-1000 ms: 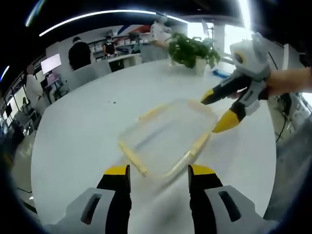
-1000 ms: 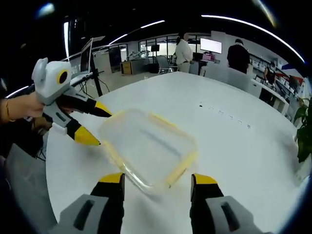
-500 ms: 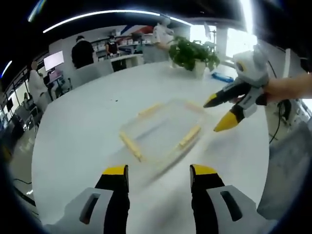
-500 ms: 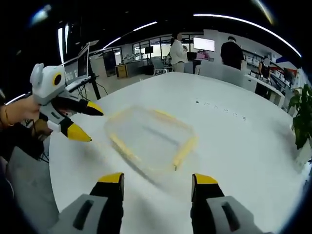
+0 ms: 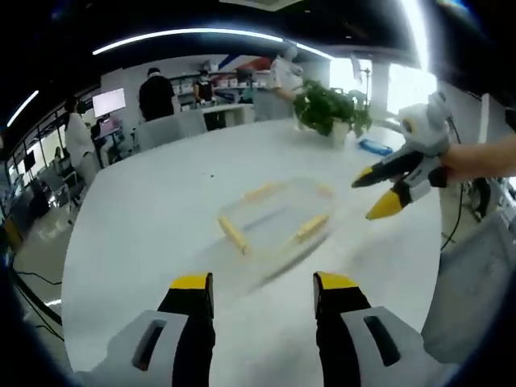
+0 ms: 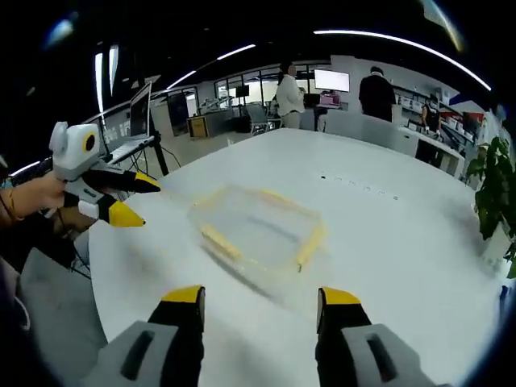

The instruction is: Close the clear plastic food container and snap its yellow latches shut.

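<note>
A clear plastic food container with yellow latches lies flat on the white round table, lid on it. In the left gripper view my left gripper stands open, a short way back from the container's near side, nothing between its fingers. My right gripper comes in from the right, open, just off the container's right end. In the right gripper view the container lies ahead of my open right gripper, and the left gripper hovers open to the container's left.
A potted green plant stands at the table's far side, with a small blue thing beside it. Several people stand by desks and screens beyond the table. A grey chair sits by the table's edge.
Both grippers have drawn back and up from the container, which now looks smaller and farther off. Both stay open and empty; the container keeps its place on the table.
</note>
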`<action>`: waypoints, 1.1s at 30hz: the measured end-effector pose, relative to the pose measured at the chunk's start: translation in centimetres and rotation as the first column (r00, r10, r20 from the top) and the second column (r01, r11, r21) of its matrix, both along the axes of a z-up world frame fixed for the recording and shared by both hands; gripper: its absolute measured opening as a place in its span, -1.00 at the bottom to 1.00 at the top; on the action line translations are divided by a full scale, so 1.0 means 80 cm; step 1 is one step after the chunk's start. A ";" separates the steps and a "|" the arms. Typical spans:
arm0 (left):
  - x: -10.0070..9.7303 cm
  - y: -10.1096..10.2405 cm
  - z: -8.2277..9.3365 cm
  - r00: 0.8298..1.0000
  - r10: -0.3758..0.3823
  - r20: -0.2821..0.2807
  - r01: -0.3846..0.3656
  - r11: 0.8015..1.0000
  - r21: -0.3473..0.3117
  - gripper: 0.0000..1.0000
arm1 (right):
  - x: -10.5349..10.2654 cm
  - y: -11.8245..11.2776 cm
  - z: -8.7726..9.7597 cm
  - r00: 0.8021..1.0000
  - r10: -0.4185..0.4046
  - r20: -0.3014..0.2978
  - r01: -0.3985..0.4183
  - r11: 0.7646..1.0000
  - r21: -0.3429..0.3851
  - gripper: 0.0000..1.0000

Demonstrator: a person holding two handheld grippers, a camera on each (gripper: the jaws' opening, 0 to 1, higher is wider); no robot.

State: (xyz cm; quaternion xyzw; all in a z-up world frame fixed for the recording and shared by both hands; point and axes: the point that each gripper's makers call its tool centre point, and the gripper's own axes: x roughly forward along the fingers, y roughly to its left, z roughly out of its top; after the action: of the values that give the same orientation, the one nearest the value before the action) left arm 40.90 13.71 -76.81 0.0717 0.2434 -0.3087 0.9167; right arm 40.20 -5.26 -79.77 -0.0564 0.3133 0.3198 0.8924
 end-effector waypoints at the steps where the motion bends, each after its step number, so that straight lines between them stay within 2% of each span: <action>1: -0.001 0.002 0.001 1.000 0.004 0.002 -0.004 1.000 -0.003 -0.03 | -0.003 0.000 0.001 1.000 -0.003 0.002 0.003 1.000 0.004 0.09; 8: -0.021 0.022 0.014 0.998 0.056 0.029 -0.055 0.998 -0.024 0.00 | -0.024 -0.003 0.014 0.999 -0.031 0.029 0.030 0.999 0.023 0.12; 12: -0.044 0.034 0.022 0.995 0.087 0.044 -0.085 0.995 -0.047 0.03 | -0.040 -0.004 0.023 0.998 -0.047 0.048 0.045 0.998 0.043 0.14; 20: -0.079 0.054 0.018 0.990 0.131 0.044 -0.129 0.990 -0.054 0.16 | -0.072 -0.002 0.034 0.997 -0.047 0.067 0.044 0.998 0.051 0.15; 26: -0.094 0.058 0.018 0.988 0.146 0.043 -0.142 0.987 -0.073 0.18 | -0.087 -0.003 0.043 0.995 -0.060 0.076 0.054 0.996 0.074 0.16; 33: -0.103 0.049 0.014 0.991 0.128 0.026 -0.125 0.988 -0.094 0.17 | -0.105 -0.004 0.050 0.992 -0.099 0.077 0.091 0.991 0.102 0.15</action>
State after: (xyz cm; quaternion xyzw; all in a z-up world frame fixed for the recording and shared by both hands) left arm 32.69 17.60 -75.72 0.0187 0.2185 -0.2598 0.9404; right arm 31.77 -5.60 -75.79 -0.0105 0.2627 0.2896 0.9203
